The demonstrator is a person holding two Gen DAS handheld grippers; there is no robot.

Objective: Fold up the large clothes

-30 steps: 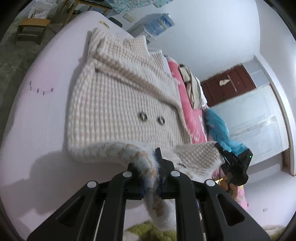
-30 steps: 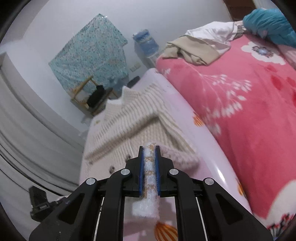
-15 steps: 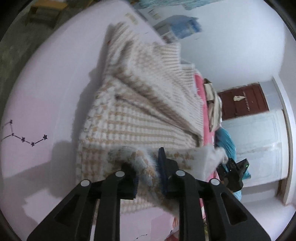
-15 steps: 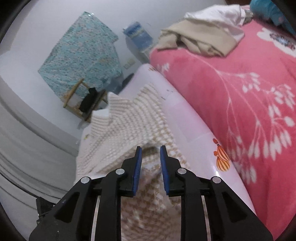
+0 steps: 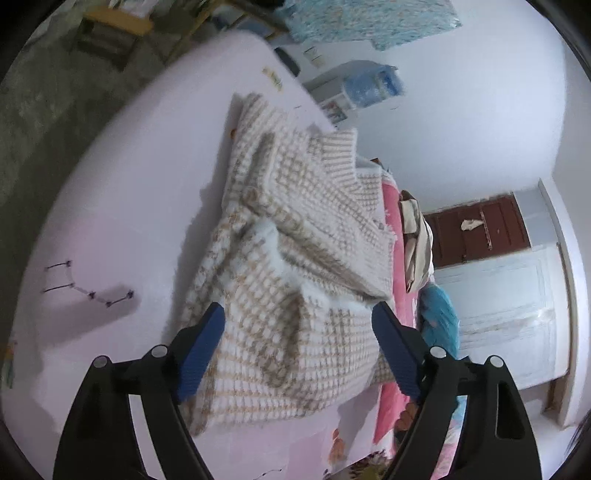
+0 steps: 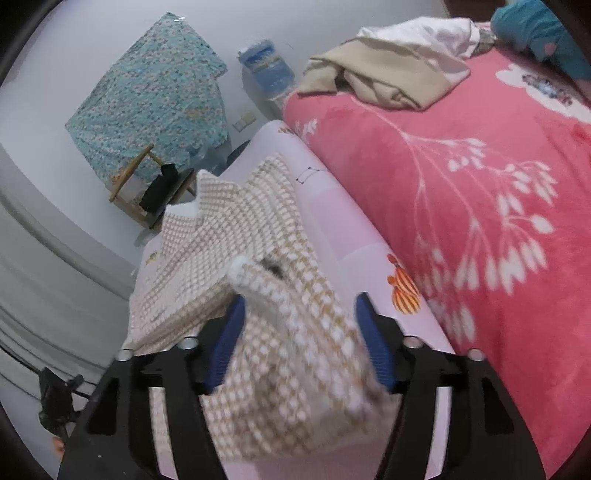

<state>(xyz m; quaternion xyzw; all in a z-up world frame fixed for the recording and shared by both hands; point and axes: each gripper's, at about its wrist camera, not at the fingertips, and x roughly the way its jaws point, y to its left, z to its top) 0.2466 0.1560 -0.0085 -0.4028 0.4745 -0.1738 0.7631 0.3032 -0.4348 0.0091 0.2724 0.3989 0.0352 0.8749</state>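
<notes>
A cream and tan checked knit jacket [image 5: 295,258] lies on the pale pink sheet [image 5: 122,206], its bottom hem folded up over its body. In the left wrist view my left gripper [image 5: 295,314] hovers over the folded hem, jaws opening wide, blue pads clear of the cloth. In the right wrist view the same jacket [image 6: 236,236] lies loose under my right gripper [image 6: 299,306], whose jaws are opening too. The released fold sits between its fingers, and neither pad presses on it.
A pink floral blanket [image 6: 480,229] borders the sheet on the right, with a beige and white clothes heap [image 6: 391,70] and a teal garment [image 6: 535,29] on it. A wooden chair [image 6: 147,184], a patterned cloth [image 6: 155,96] and a water bottle [image 6: 266,70] stand by the far wall.
Both grippers carried the hem forward over the jacket, then opened and let it go. The hem now lies folded on the jacket's body.
</notes>
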